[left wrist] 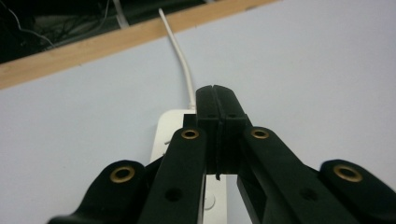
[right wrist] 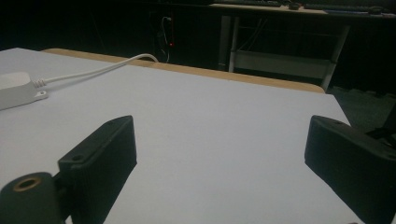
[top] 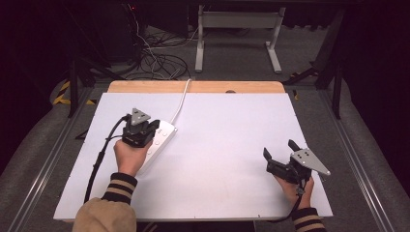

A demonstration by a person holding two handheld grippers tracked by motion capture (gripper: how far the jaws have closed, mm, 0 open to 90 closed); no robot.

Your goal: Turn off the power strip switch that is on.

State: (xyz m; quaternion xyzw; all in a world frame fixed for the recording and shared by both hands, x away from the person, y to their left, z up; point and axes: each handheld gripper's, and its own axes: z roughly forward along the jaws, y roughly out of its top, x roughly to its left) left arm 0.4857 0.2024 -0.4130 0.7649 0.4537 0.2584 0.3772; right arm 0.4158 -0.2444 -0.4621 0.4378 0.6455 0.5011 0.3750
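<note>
On white tabletop (top: 222,145) amid dark room: left claw (left wrist: 216,100) closed empty, right claw (right wrist: 224,154) open.

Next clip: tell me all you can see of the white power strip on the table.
The long white plastic power strip lies flat on the left half of the white tabletop, set at a slant. Its smooth top carries round buttons or sockets; which, I cannot tell. A thin white cord leaves its far end and runs over the table's wooden back edge. The left gripper, jaws shut, hovers over it; contact cannot be told.
</note>
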